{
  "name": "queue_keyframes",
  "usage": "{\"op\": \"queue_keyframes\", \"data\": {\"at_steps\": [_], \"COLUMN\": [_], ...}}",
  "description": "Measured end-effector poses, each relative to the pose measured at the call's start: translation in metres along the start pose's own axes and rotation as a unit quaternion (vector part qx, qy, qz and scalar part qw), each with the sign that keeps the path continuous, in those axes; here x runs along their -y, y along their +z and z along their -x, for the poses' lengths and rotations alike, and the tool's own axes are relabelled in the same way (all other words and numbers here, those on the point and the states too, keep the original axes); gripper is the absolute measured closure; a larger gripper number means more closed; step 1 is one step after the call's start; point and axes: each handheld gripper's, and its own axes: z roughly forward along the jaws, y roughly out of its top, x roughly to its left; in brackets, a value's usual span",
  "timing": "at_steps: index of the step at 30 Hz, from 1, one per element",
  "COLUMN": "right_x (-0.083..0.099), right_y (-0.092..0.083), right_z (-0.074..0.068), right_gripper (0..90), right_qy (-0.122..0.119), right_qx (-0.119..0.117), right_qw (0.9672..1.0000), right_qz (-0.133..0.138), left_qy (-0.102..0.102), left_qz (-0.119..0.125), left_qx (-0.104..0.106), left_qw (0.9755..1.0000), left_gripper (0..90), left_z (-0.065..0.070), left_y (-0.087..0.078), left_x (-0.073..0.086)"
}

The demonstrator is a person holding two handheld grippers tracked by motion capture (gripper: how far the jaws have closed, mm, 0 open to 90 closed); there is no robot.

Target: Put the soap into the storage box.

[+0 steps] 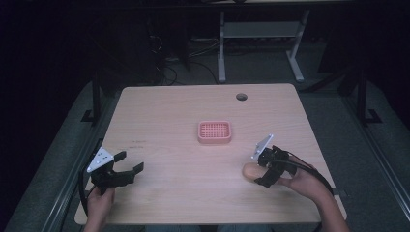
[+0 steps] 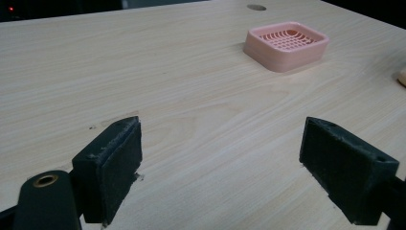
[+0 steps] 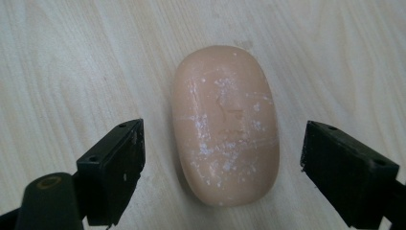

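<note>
Right claw point(image 3: 222, 158) tilts down, jaws apart astride soap bar point(image 3: 225, 124) on counter point(image 1: 164, 116). Left claw point(image 1: 129, 163) level, jaws apart, soap dish point(image 2: 286, 44) ahead.

No readable text anywhere, only a faint, illegible embossed mark at the centre of the soap bar point(image 3: 225, 125).

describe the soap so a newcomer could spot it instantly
On the wooden table, look at the near right area, under the right gripper. The soap lies flat between that gripper's open jaws, untouched. It is a smooth, peach oval bar flecked with white, unlike the pink slatted dish at the table's middle.
</note>
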Motion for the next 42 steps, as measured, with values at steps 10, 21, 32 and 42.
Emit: {"op": "queue_keyframes", "data": {"at_steps": [10, 21, 32, 42], "right_x": [-0.006, -0.009, -0.013, -0.012], "right_y": [0.016, 0.024, 0.027, 0.027], "right_z": [0.003, 0.003, 0.002, 0.004], "right_gripper": [18.4, 24.1, 28.0, 30.3], "right_qy": [-0.007, -0.02, -0.028, -0.027], "right_qx": [-0.01, -0.004, 0.002, -0.008], "right_qw": [0.9995, 0.9982, 0.9976, 0.9981], "right_qz": [-0.029, -0.056, -0.064, -0.055], "left_qy": [-0.003, -0.004, -0.002, -0.005], "left_qz": [0.0, 0.002, 0.002, 0.003], "left_qx": [0.001, 0.002, 0.003, 0.003], "left_qw": [1.0, 1.0, 1.0, 1.0], "left_gripper": [14.3, 14.3, 14.3, 14.3], "left_z": [0.0, 0.001, 0.001, 0.001], "left_y": [0.001, 0.001, 0.002, 0.003], "left_x": [0.0, 0.0, 0.0, 0.0]}}
